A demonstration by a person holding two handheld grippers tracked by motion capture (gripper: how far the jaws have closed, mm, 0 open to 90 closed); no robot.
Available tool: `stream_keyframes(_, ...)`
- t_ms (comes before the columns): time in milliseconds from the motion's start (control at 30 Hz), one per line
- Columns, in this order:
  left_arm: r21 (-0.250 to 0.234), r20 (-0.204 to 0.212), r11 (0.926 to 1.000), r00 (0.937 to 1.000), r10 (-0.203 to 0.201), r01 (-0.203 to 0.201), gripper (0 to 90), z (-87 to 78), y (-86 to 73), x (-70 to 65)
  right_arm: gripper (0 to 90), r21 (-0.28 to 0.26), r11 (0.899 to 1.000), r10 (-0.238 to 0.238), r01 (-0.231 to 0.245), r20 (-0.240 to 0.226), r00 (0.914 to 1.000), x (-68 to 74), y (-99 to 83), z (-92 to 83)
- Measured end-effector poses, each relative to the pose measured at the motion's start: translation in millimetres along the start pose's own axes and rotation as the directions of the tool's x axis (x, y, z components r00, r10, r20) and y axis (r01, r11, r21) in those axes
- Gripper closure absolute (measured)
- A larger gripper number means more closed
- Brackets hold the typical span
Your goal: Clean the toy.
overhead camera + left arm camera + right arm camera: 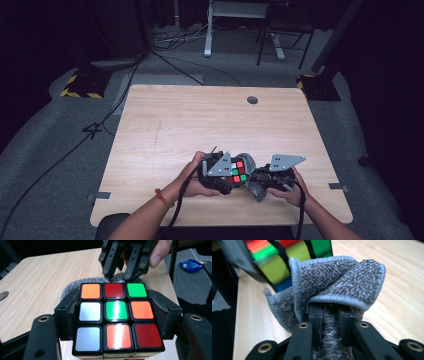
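Black jaws of the left gripper (117, 322) rise closest to the lens in its own view, clamped on the two sides of a puzzle cube (117, 318) so that the cube sits squarely between them, its top face showing orange, red, green, white, green, orange, white, orange-red and dark red tiles. Just beyond the cube, a grey cloth (100, 281) pokes out from behind its far edge, and the right gripper (117, 277) comes down onto that cloth with a thumb beside it. Seen from its own camera, the right gripper (331, 312) has its jaws drawn close together and pinches a bunched fold of the cloth (337, 282), which presses against a side of the cube (277, 267) where green and blue tiles show. From above, the cube (237, 171) is held between the left gripper (231, 175) and the right gripper (257, 176), with the cloth (250, 165) wrapped round its far and right sides, all above the wooden table (200, 120) by its near edge.
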State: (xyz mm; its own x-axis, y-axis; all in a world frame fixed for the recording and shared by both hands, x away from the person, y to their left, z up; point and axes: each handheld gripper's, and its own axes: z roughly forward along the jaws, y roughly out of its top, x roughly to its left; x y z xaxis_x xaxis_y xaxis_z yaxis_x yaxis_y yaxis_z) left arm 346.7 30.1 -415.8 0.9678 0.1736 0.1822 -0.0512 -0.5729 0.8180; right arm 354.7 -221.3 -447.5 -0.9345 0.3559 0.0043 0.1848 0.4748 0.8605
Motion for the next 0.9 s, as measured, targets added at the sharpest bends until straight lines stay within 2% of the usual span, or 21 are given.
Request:
stream_keyframes(133, 0.021, 0.006, 0.9997, 1.0, -0.008, 0.008, 33.0, 4.4, -3.1, 1.7, 77.1, -0.068, 0.998, -0.001, 0.0, -0.018, 0.9998, 4.5, 6.9, -9.6)
stream_keyframes(300, 0.07, -0.004, 0.9975, 1.0, 0.003, -0.003, 32.6, 11.1, -3.9, -0.8, 77.1, -0.097, 0.995, -0.009, 0.007, -0.021, 0.9997, 7.9, 11.6, -13.5)
stream_keyframes(400, 0.123, -0.007, 0.9922, 0.9997, 0.023, -0.022, 32.7, 17.7, -4.6, -3.4, 77.0, -0.112, 0.993, -0.033, 0.03, -0.028, 0.9991, 10.8, 14.5, -14.0)
stream_keyframes(467, 0.117, 0.011, 0.993, 0.9998, 0.016, -0.017, 33.0, 19.4, -4.8, -3.5, 77.0, -0.114, 0.993, -0.045, 0.041, -0.032, 0.9985, 13.3, 16.1, -13.8)
stream_keyframes(533, 0.119, 0.0, 0.9924, 0.9996, 0.029, -0.029, 33.2, 18.5, -3.8, -4.5, 77.0, -0.098, 0.994, -0.052, 0.05, -0.022, 0.9984, 14.7, 16.5, -13.5)
stream_keyframes(600, 0.107, 0.001, 0.9941, 0.9999, 0.014, -0.014, 33.4, 16.1, -3.9, -4.3, 77.0, -0.087, 0.995, -0.044, 0.043, -0.012, 0.9989, 12.6, 15.3, -13.8)
stream_keyframes(633, 0.106, -0.002, 0.9941, 0.9997, 0.023, -0.023, 33.4, 14.5, -3.3, -3.1, 77.0, -0.082, 0.996, -0.039, 0.038, -0.006, 0.9992, 10.8, 14.2, -13.9)
stream_keyframes(767, 0.08, -0.009, 0.9967, 0.9999, 0.011, -0.01, 33.5, 10.4, -2.7, -2.0, 77.0, -0.047, 0.998, -0.029, 0.03, 0.021, 0.9994, 4.7, 8.3, -13.2)
stream_keyframes(900, 0.05, -0.018, 0.9987, 0.9997, 0.014, -0.013, 33.7, 4.4, -0.3, -0.9, 76.9, 0.01, 1.0, -0.013, 0.013, 0.029, 0.9995, -1.4, -0.1, -8.8)
